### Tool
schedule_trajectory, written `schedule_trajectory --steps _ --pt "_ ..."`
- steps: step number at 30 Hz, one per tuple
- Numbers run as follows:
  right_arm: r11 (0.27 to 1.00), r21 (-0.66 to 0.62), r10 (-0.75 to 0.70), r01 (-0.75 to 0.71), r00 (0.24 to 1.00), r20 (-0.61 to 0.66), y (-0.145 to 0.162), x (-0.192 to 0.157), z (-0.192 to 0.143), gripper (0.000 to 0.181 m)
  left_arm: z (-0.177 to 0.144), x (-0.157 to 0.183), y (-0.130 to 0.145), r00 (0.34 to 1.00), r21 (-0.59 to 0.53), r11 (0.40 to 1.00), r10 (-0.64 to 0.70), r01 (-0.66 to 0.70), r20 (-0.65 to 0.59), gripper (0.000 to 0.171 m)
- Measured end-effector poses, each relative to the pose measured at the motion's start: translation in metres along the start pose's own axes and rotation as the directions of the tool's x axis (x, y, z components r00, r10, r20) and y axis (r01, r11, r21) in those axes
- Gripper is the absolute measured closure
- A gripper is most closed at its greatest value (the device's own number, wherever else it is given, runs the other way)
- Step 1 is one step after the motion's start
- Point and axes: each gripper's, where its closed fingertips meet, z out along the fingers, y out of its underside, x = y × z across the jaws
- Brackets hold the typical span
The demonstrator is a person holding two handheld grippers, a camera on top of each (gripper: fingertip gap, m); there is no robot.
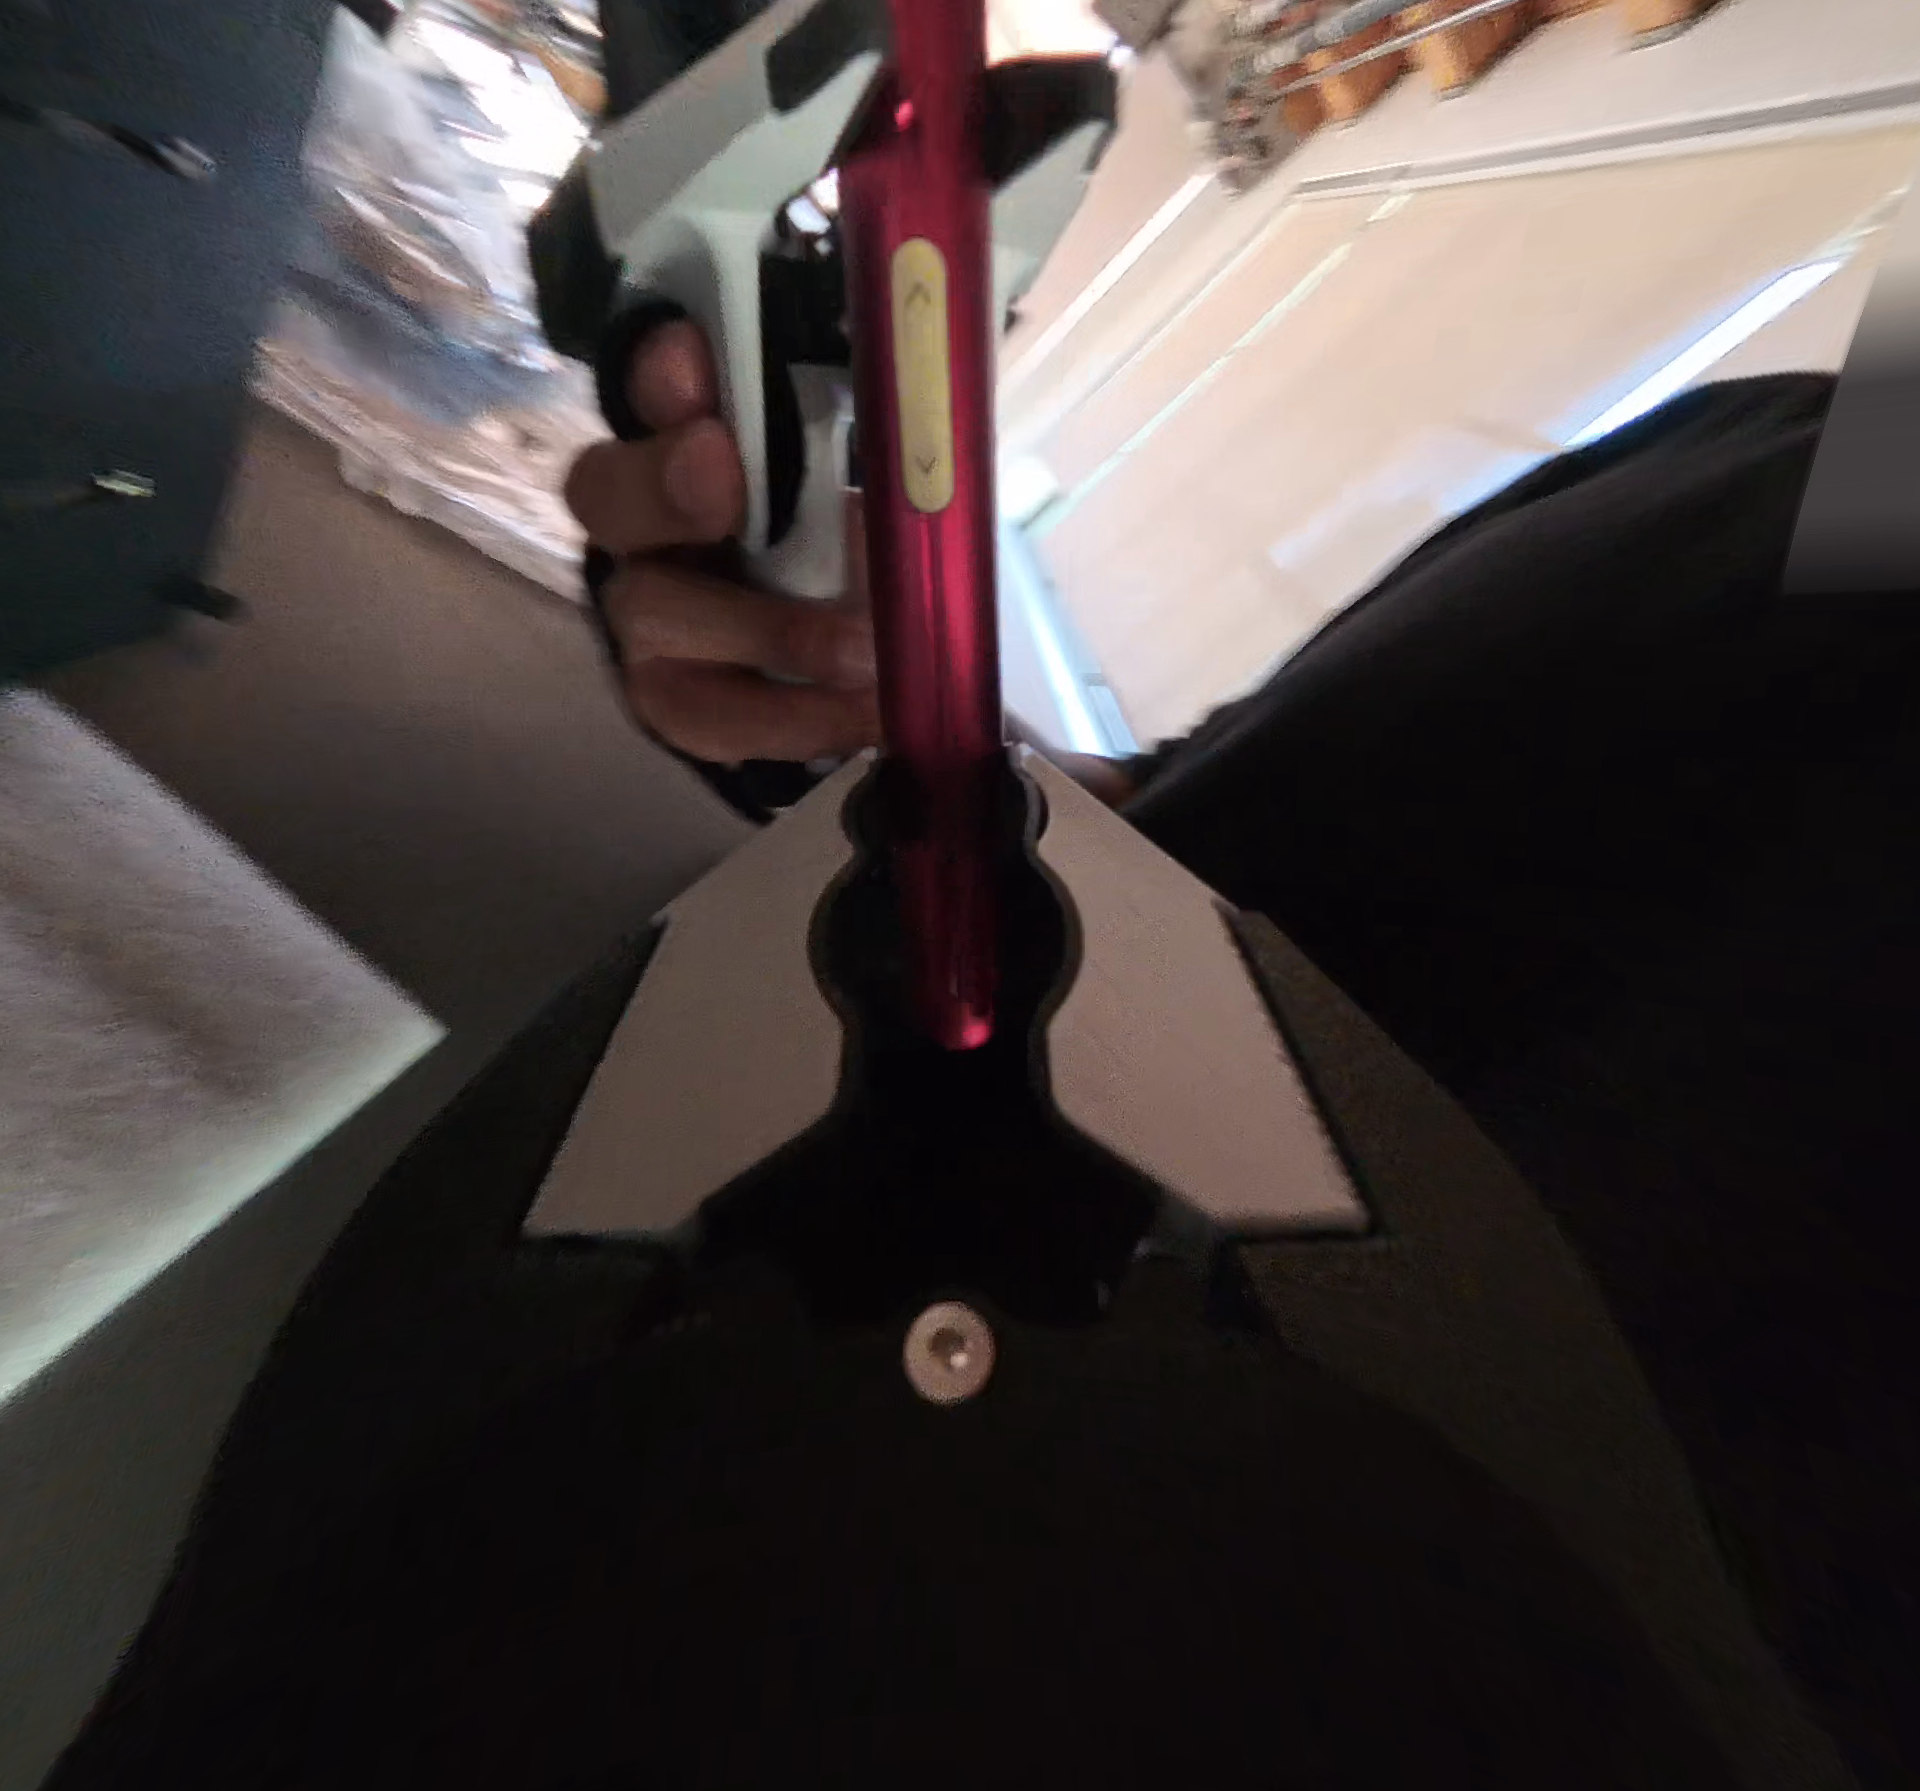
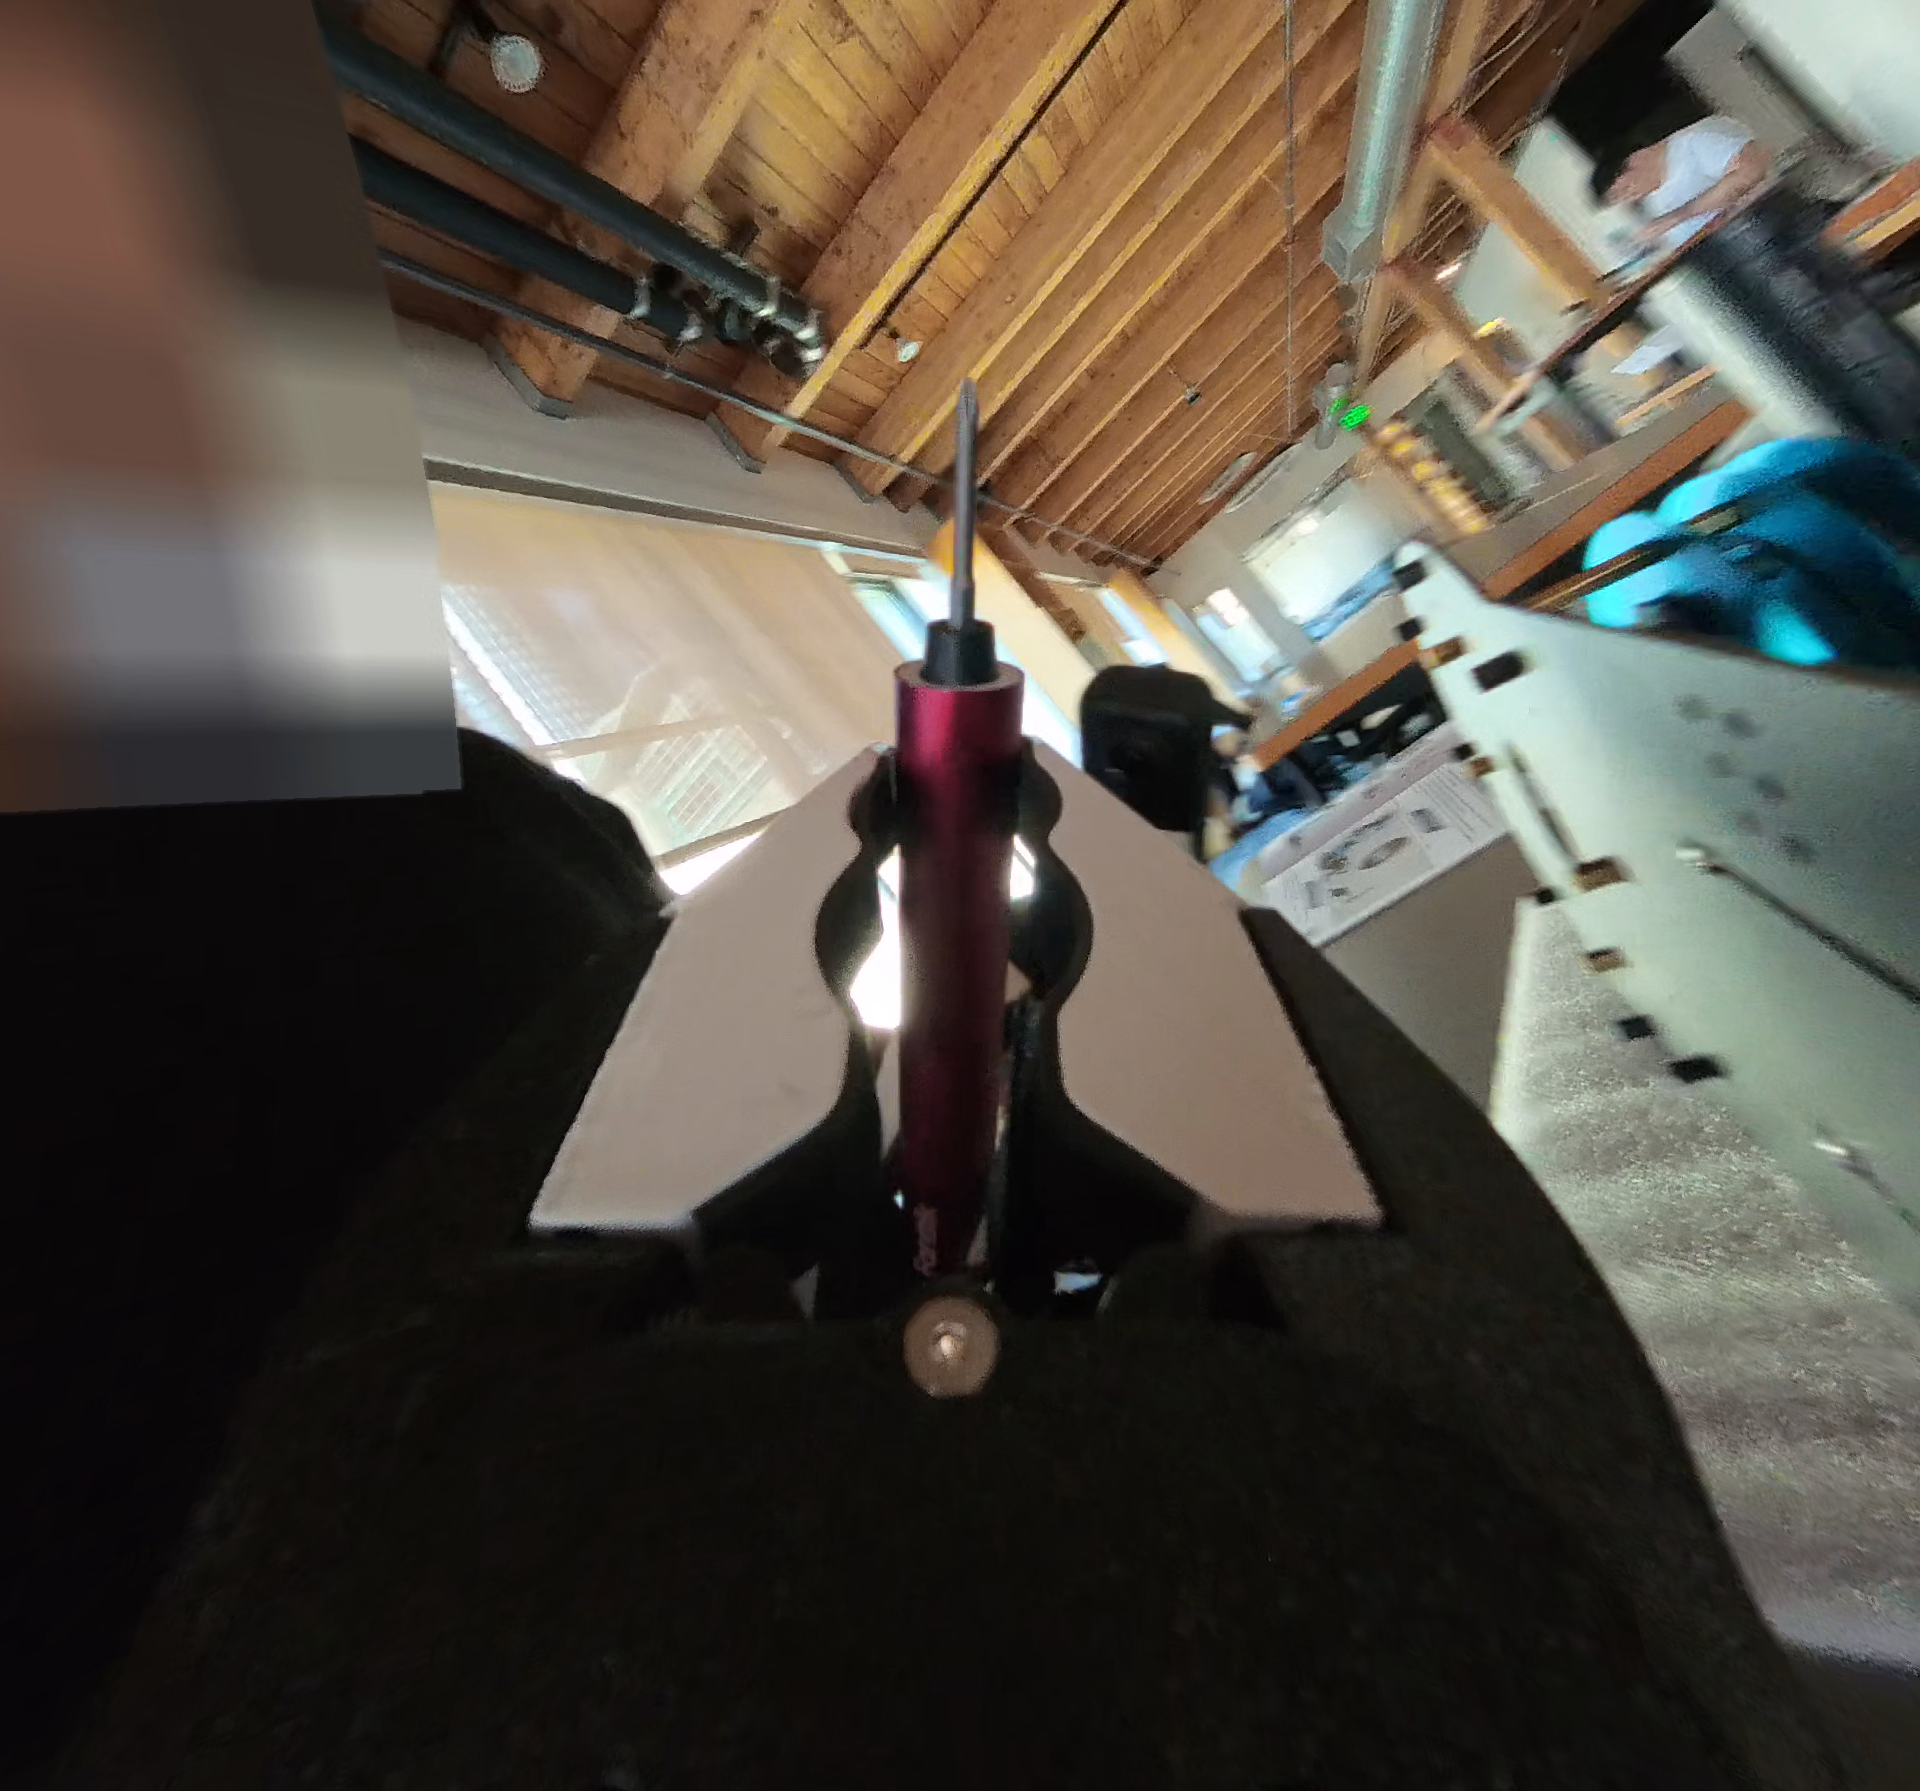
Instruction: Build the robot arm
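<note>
A dark red pen-shaped electric screwdriver [image 1: 930, 598] with a yellow oblong button [image 1: 923, 370] runs forward between my left gripper's [image 1: 940, 775] fingers, which are shut on its rear end. Farther up the barrel, my right gripper [image 1: 914, 89] clamps it too, its white handle held by a bare hand [image 1: 675, 494]. In the right wrist view, my right gripper [image 2: 951, 765] is shut on the same screwdriver [image 2: 951, 910]. The barrel lies along the fingers, and the thin metal bit [image 2: 968, 494] sticks out past the tips, pointing towards the ceiling.
A white padded surface [image 1: 156, 962] lies at the lower left and a person's dark clothing [image 1: 1558, 806] on the right. The right wrist view shows a wooden ceiling [image 2: 935, 131] with pipes, a white slotted panel [image 2: 1662, 806], a turquoise object [image 2: 1766, 557] and a grey textured surface [image 2: 1714, 1222].
</note>
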Motion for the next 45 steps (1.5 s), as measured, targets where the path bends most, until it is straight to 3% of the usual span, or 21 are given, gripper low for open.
schedule_trajectory --steps 2,4,6,8,10,11,13,15,18,22,26,29,31,32,35,36,38,40,42,45 --pt "0.997 0.002 -0.08 0.081 0.988 -0.133 -0.006 0.012 -0.011 0.161 -0.008 -0.018 -0.008 0.969 -0.018 0.994 0.105 -0.104 0.224 0.152" --pt "0.986 -0.07 -0.168 0.155 0.941 -0.293 -0.001 0.028 -0.025 0.16 -0.025 -0.036 -0.014 0.848 -0.113 0.965 0.261 -0.236 0.462 0.152" --pt "0.977 -0.144 -0.203 0.158 0.901 -0.383 0.014 0.042 -0.034 0.153 -0.034 -0.037 -0.016 0.751 -0.194 0.938 0.346 -0.287 0.563 0.152" --pt "0.987 -0.113 -0.146 0.115 0.934 -0.325 0.019 0.036 -0.031 0.157 -0.033 -0.03 -0.008 0.738 -0.24 0.93 0.366 -0.278 0.567 0.152" --pt "0.994 -0.088 -0.087 0.069 0.97 -0.226 0.024 0.024 -0.023 0.161 -0.029 -0.024 0.005 0.781 -0.27 0.929 0.361 -0.253 0.51 0.15" --pt "0.996 -0.072 -0.06 0.047 0.979 -0.194 0.026 0.021 -0.02 0.162 -0.025 -0.019 0.011 0.839 -0.249 0.943 0.313 -0.22 0.445 0.149" --pt "0.999 -0.036 0.019 -0.023 0.995 -0.102 0.028 0.013 -0.013 0.162 -0.023 -0.007 0.007 0.946 -0.128 0.987 0.134 -0.099 0.295 0.125" --pt "0.996 -0.023 0.086 -0.086 0.996 -0.02 0.029 0.006 -0.006 0.163 -0.029 0.0 -0.012 0.992 0.057 0.998 -0.022 0.015 0.127 0.125" --pt "0.987 0.001 0.159 -0.159 0.984 0.078 0.022 -0.004 0.005 0.162 -0.033 0.004 -0.025 0.977 0.177 0.965 -0.175 0.195 -0.123 0.114" --pt "0.976 0.035 0.207 -0.215 0.965 0.162 0.013 -0.01 0.016 0.163 -0.024 0.016 -0.036 0.926 0.278 0.916 -0.192 0.287 -0.325 0.119" --pt "0.954 0.11 0.259 -0.28 0.951 0.171 0.006 0.001 0.009 0.162 -0.02 0.005 -0.039 0.911 0.345 0.875 -0.216 0.34 -0.351 0.126" --pt "0.966 0.121 0.223 -0.229 0.973 0.06 0.011 0.014 0.004 0.162 -0.019 -0.008 -0.036 0.939 0.394 0.862 -0.232 0.32 -0.255 0.124" --pt "0.987 0.109 0.122 -0.116 0.991 -0.057 0.013 0.015 0.004 0.161 -0.019 -0.017 -0.031 0.973 0.409 0.883 -0.208 0.229 -0.096 0.114" --pt "0.995 0.085 0.062 -0.051 0.989 -0.131 0.014 0.016 0.005 0.161 -0.019 -0.02 -0.027 0.983 0.396 0.902 -0.184 0.171 -0.004 0.105" --pt "0.995 -0.038 -0.099 0.091 0.937 -0.336 0.014 0.022 0.014 0.162 -0.008 -0.025 -0.013 0.978 0.279 0.96 -0.058 0.0 0.199 0.103" --pt "0.992 -0.062 -0.128 0.113 0.922 -0.366 0.013 0.022 0.019 0.162 -0.001 -0.025 -0.01 0.972 0.23 0.972 -0.007 -0.049 0.237 0.108" --pt "0.987 -0.088 -0.156 0.132 0.908 -0.389 0.01 0.02 0.026 0.162 0.01 -0.027 -0.005 0.955 0.14 0.983 0.078 -0.122 0.288 0.145" --pt "0.987 -0.1 -0.159 0.129 0.896 -0.414 0.005 0.025 0.02 0.161 0.012 -0.024 -0.004 0.944 0.101 0.981 0.127 -0.165 0.306 0.151" --pt "0.994 -0.046 -0.106 0.095 0.911 -0.399 0.0 0.027 0.007 0.161 0.001 -0.035 -0.003 0.883 0.039 0.976 0.177 -0.215 0.435 0.152" --pt "0.995 -0.094 -0.079 0.034 0.842 -0.534 0.023 0.059 -0.018 0.15 -0.025 -0.061 0.0 0.692 -0.11 0.96 0.261 -0.256 0.673 0.152"
